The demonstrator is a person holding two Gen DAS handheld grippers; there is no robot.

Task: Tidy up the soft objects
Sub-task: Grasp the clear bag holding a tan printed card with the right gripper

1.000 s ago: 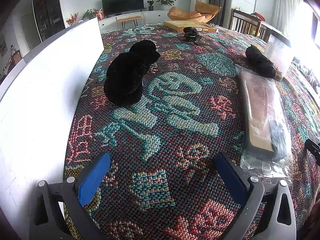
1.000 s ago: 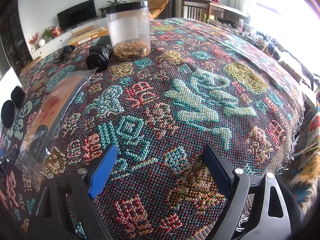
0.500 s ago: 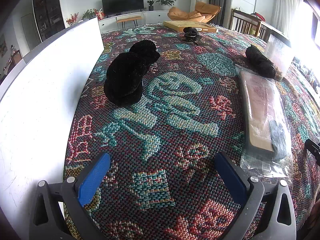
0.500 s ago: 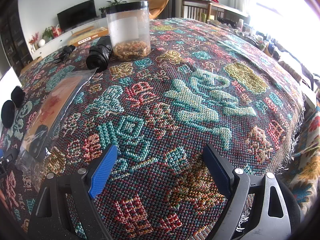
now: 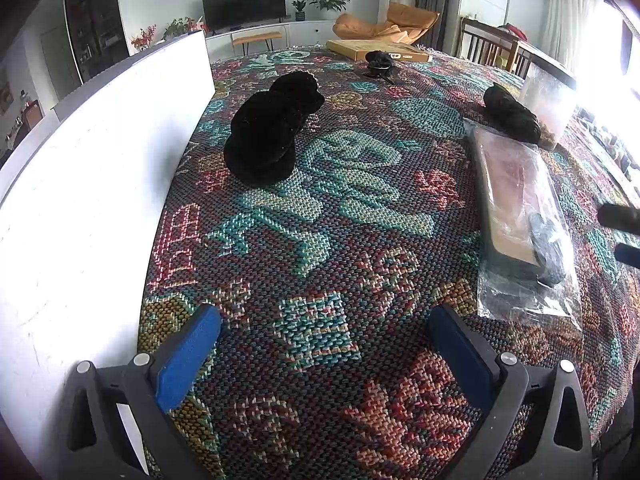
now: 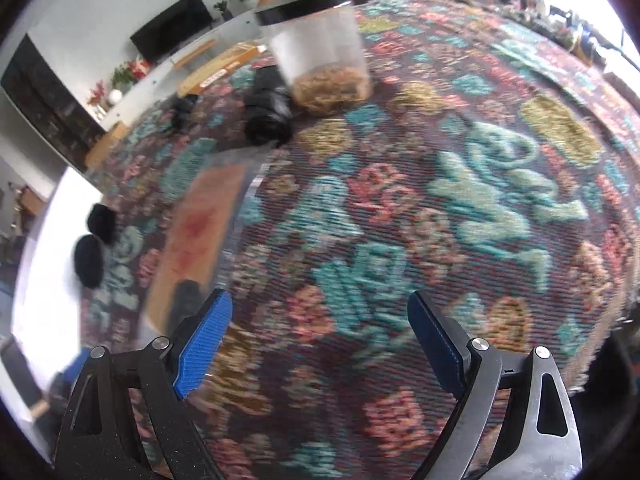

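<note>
Two black fuzzy soft pieces lie stacked on the patterned cloth, far ahead and left of my left gripper, which is open and empty low over the cloth. A black rolled soft item lies at the far right beside a clear jar. A flat clear plastic bag holding an orange-brown sheet and something dark lies on the right. In the blurred right wrist view my right gripper is open and empty; the bag is ahead left, the black roll and jar farther off, the fuzzy pieces far left.
A white board stands along the left side of the table. A small black object and a flat yellow box lie at the far end. The table edge drops off at right. Chairs and a TV stand beyond.
My right gripper has swung and tilted, moving left toward the plastic bag; its view is now motion-blurred. Its fingers show at the right edge of the left wrist view. The left gripper stays still.
</note>
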